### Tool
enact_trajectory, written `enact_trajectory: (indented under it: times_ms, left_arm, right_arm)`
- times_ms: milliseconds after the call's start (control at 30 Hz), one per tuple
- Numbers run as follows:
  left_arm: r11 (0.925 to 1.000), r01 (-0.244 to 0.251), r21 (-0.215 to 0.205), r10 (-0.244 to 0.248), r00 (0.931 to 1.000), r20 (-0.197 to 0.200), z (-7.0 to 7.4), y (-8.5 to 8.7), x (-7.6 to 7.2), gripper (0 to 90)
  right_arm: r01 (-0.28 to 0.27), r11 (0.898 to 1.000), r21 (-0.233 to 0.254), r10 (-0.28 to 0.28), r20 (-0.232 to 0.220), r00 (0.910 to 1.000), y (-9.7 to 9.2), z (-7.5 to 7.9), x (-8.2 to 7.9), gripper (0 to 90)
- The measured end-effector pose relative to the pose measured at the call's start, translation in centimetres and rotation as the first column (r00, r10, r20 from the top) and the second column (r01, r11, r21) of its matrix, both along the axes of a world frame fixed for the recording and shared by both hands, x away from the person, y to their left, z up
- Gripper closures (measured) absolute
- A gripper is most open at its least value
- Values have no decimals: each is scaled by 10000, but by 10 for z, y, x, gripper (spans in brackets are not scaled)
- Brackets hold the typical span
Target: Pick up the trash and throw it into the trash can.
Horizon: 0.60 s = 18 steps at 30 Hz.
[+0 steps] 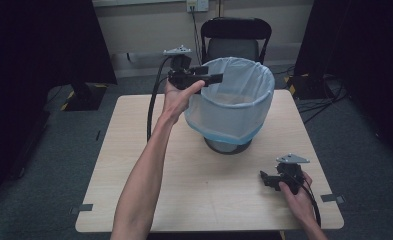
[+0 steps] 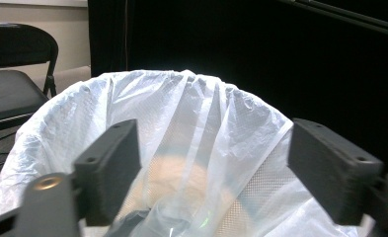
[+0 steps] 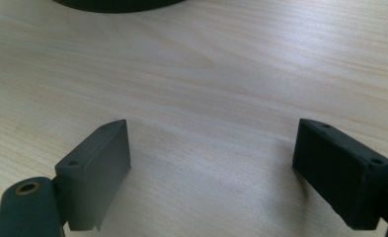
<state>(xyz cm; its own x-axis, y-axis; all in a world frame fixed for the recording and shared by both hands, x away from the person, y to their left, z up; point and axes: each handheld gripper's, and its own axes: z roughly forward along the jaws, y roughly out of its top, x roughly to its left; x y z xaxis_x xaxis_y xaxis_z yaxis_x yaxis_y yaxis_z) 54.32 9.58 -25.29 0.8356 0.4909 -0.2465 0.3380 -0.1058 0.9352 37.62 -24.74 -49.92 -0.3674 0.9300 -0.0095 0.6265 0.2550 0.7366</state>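
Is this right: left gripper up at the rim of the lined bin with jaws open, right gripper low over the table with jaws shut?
Not quite. The right gripper is open: the right gripper view shows its two jaws standing wide apart over bare table, nothing between them. The rest holds: the left gripper is at the rim of the lined bin, jaws open.

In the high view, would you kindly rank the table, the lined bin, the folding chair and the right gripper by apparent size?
1. table
2. lined bin
3. folding chair, though it stands farther from the camera and the bin hides part of it, so its true size is unsure
4. right gripper
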Motion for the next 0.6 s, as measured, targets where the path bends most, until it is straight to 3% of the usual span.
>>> enact_trajectory:
  times_ms: [133,267,367,467,600]
  left_arm:
    - [9996,-205,204,200,9996,212,0,5,-5,159]
    - [9997,-219,93,215,9991,362,0,12,-12,157]
    - [9998,-192,-56,194,9995,243,0,20,-16,156]
    - [9970,-578,522,548,9968,576,0,27,-23,157]
    - [9949,-809,596,761,9940,785,1,40,-33,157]
  right_arm:
    - [-10,10000,2,10,2,10000,0,0,0,135]
    - [-8,10000,2,8,2,10000,0,0,0,134]
    - [3,10000,0,-3,10,10000,0,0,0,134]
    - [-18,10000,3,18,-3,10000,0,0,0,135]
    - [-8,10000,-7,8,8,10000,0,0,0,134]
